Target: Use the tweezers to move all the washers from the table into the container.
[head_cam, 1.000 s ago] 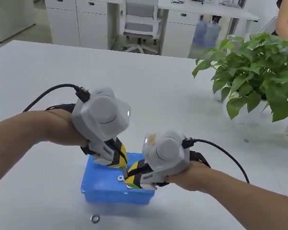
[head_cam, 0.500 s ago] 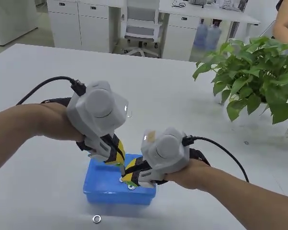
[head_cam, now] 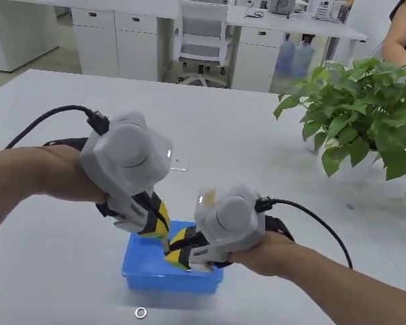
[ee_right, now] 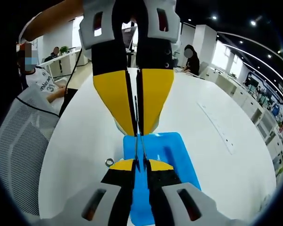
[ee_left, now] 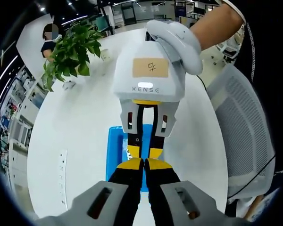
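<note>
The left claw (head_cam: 158,229) is held over the blue container (head_cam: 143,269), and the right claw (head_cam: 176,250) is brought up against it from the other side, so that the two yellow-tipped pairs of jaws meet tip to tip above the container's open top. In the right gripper view, the tweezers (ee_right: 136,141) are seen as a thin dark strip running from between the left claw's jaws down into the right claw's jaws. Both pairs of jaws are pressed together on that strip, with no more than a narrow slit left between them. The tweezers' tips cannot be made out, nor can it be told whether anything is carried in them. The container is set on the white counter (head_cam: 243,156), close in front of the person. One washer (head_cam: 141,312) is seen lying flat on the counter just beside the container, on its near side, apart from both claws. In the right gripper view the same washer (ee_right: 109,162) is found next to the container's edge. A potted green plant (head_cam: 355,112) is placed on the counter well apart, to the right.
</note>
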A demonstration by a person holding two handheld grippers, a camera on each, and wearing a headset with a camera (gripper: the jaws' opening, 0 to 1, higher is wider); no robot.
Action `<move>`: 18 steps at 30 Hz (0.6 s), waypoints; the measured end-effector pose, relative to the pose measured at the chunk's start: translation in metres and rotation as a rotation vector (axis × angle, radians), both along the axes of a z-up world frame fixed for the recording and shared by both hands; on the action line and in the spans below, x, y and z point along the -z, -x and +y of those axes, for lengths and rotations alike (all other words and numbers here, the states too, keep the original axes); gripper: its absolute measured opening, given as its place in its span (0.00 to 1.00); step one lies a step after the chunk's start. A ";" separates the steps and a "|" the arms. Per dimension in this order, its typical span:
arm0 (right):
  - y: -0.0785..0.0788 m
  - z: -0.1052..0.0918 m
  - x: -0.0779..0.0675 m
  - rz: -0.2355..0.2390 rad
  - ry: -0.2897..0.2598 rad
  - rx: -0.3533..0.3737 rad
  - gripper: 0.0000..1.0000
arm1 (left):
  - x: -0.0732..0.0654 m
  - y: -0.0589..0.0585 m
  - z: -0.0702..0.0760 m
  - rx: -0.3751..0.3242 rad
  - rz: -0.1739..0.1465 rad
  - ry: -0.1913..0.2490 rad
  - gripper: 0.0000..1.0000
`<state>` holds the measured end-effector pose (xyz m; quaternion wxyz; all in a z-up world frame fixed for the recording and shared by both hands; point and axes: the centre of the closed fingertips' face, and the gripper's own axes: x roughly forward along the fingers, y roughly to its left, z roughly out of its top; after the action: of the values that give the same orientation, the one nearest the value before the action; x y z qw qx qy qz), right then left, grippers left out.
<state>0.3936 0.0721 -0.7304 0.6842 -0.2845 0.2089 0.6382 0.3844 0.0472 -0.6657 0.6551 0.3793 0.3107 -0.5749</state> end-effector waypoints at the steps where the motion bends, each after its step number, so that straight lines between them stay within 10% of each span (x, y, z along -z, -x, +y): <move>1: 0.001 0.001 0.000 0.000 -0.002 -0.001 0.11 | 0.000 0.001 0.001 0.000 0.002 -0.001 0.06; 18: 0.023 0.016 -0.002 0.005 -0.020 -0.033 0.11 | -0.001 0.022 0.013 -0.014 0.006 -0.020 0.06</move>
<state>0.3706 0.0882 -0.7284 0.6759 -0.2795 0.1995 0.6521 0.3624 0.0605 -0.6644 0.6543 0.3818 0.3210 -0.5684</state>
